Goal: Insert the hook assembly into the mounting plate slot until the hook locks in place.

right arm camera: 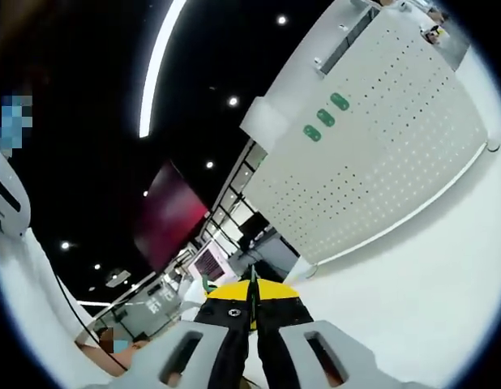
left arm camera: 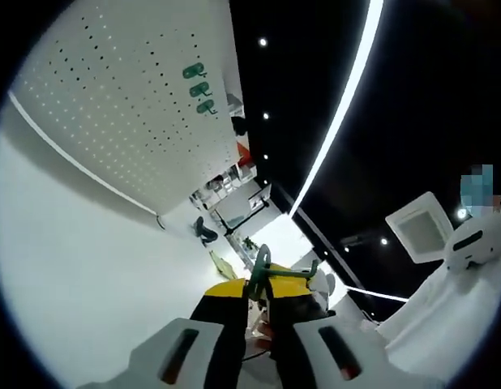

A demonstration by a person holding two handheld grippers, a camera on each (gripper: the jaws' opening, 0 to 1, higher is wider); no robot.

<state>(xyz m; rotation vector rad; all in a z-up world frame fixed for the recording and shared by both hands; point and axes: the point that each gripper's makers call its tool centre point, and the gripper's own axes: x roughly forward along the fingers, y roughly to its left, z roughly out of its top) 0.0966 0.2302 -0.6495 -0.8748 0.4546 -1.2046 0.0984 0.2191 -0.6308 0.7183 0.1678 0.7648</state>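
Left gripper: your left gripper (left arm camera: 263,324) has its black, yellow-tipped jaws pinched on the green hook (left arm camera: 261,271), a thin bent-metal piece with a looped top and a side arm sticking out above the jaw tips.
Right gripper: your right gripper (right arm camera: 252,312) has its jaws pressed together, barely a slit between them. I can't make out anything held in there.
Pegboard: a white perforated panel (left arm camera: 129,105), matte, with a regular grid of small round holes, standing on the white table (left arm camera: 80,275). In the right gripper view the same panel (right arm camera: 380,138) sits up and to the right of your jaws.
Mounted hooks: three green hooks (left arm camera: 199,87) are already on the board in a short row; from the right gripper view they read as three little green ovals (right arm camera: 326,117).
Hook position: the held hook is well apart from the board.
Writing: no readable labels or brands anywhere.
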